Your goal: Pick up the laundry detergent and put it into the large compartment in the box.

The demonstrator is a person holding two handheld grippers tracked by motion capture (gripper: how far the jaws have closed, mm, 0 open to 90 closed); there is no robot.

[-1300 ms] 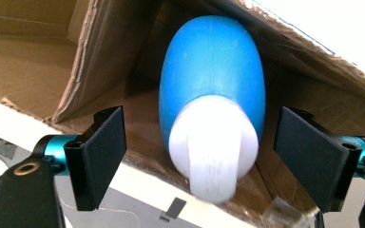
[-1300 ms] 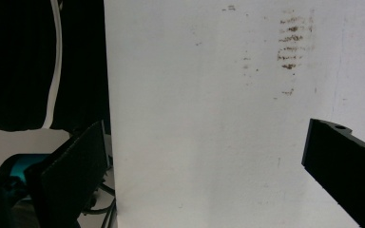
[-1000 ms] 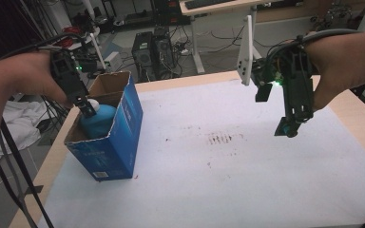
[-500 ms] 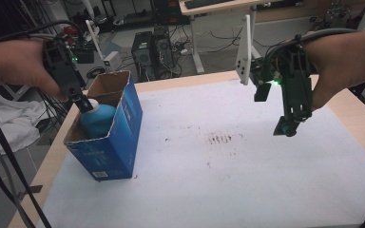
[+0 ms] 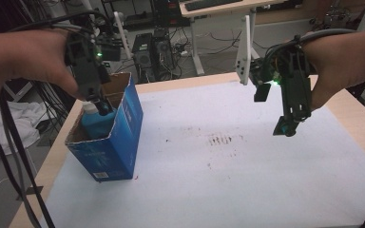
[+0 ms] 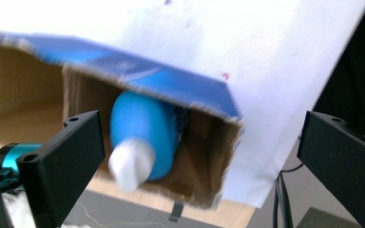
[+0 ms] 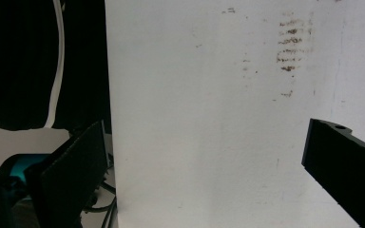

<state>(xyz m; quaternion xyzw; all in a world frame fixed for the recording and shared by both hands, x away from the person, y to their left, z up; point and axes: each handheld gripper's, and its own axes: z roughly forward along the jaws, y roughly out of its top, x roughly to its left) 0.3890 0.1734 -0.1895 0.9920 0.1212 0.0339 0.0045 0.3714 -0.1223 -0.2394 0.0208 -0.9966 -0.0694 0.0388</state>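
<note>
My left gripper [image 5: 100, 105] hangs over the open blue box [image 5: 121, 137] at the table's [image 5: 228, 190] left edge, jaws spread wide and empty. The blue bottle [image 6: 142, 133] with its white cap sits inside the box, just below. My right gripper [image 5: 287, 127] hovers above the white sheet, wide open, holding nothing.

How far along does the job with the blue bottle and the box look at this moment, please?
Done: the blue bottle stands inside the blue box, white cap up. In hand: the left gripper hangs over it, jaws wide apart. Left: moving that gripper away; the right gripper hangs open above the white table sheet, holding nothing.
</note>
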